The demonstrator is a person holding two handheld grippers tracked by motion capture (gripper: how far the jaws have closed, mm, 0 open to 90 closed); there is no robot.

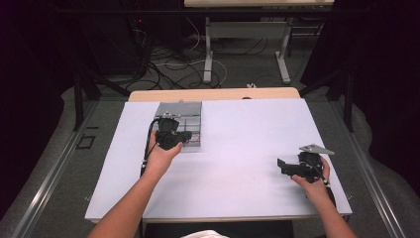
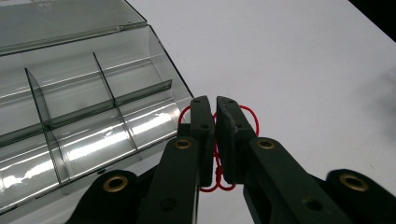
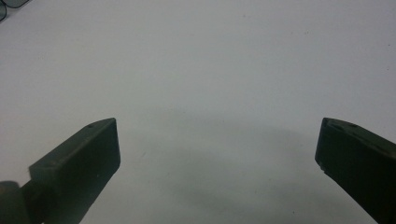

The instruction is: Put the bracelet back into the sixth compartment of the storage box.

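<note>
Both grippers are above the white table (image 1: 237, 148). In the left gripper view, the left gripper (image 2: 215, 105) has its two black jaws pressed almost together, and between them sits a thin red string (image 2: 215, 154). Loops of this string come out on both sides of the jaws near the tips, and a small knot with two more loops hangs below the pads. So the left gripper is clenched on the red string.

Just beside these jaws, on their left in that view, stands a clear plastic organizer box (image 2: 84, 112). Its lid is open and lies back, and thin walls divide the inside into several compartments. The compartments that I can see look empty, with only reflections of light on the bottom. The jaws are near the corner of the box, outside its wall; whether they touch it I cannot tell.

In the high view, the left gripper (image 1: 186, 135) is over the near edge of the box (image 1: 185, 110), at the far left part of the table.

The right gripper (image 1: 280, 164) rests well apart, on the right side of the table. In the right gripper view its jaws stand wide apart, released, with only the bare table surface between them.
</note>
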